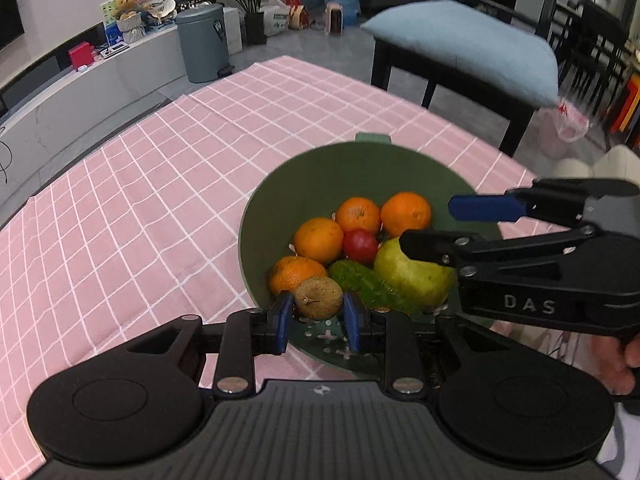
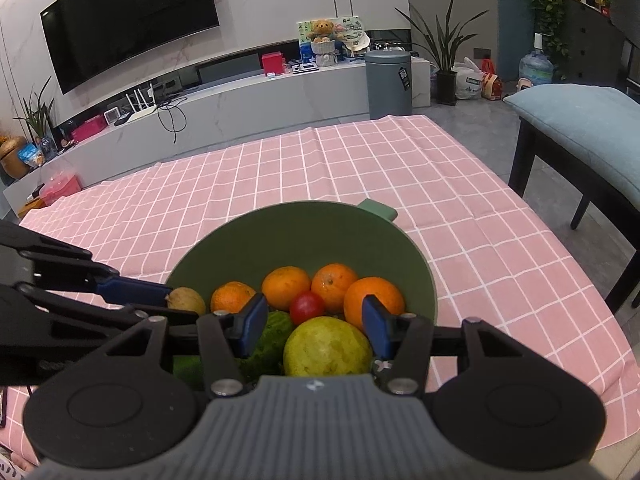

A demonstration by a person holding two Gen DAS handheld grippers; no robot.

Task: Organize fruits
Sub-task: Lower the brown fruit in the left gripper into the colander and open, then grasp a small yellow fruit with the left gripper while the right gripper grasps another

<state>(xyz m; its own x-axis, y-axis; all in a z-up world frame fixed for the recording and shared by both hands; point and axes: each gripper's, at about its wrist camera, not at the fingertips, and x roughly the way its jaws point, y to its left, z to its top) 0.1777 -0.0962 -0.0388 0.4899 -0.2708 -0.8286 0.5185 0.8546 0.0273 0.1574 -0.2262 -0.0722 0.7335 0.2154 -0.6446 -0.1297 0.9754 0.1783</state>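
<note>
A green bowl on the pink checked tablecloth holds several oranges, a red fruit, a yellow-green pear and a bumpy green fruit. My left gripper is shut on a small brown fruit over the bowl's near rim. My right gripper is open, its fingers either side of the pear and just above it; it also shows in the left wrist view.
The pink tablecloth covers the table around the bowl. A dark chair with a blue cushion stands past the table's far right edge. A grey bin stands on the floor beyond.
</note>
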